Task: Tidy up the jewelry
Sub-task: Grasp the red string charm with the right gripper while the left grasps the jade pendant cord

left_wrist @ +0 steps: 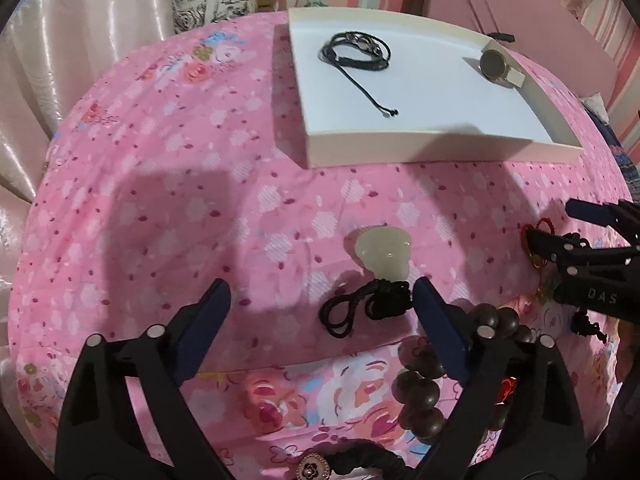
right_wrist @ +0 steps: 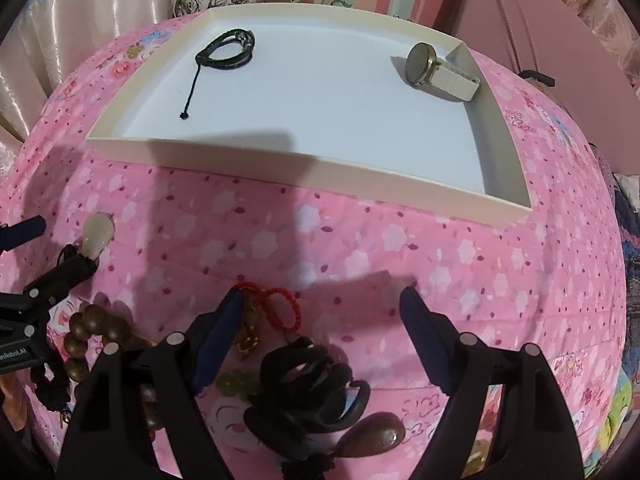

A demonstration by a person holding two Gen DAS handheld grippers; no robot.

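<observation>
Already in tray: black bracelet, watch. Left gripper gapes empty over pendant cord (pale pendant beyond); right gripper wide, unloaded, red cord beside one finger. Risk: snagging neighbouring wooden beads, cord slipping.

In the upper frame we see a tray on the bed, a corded bracelet at its left and a watch at its right. Lower left, a pendant lies above a bead string.
</observation>
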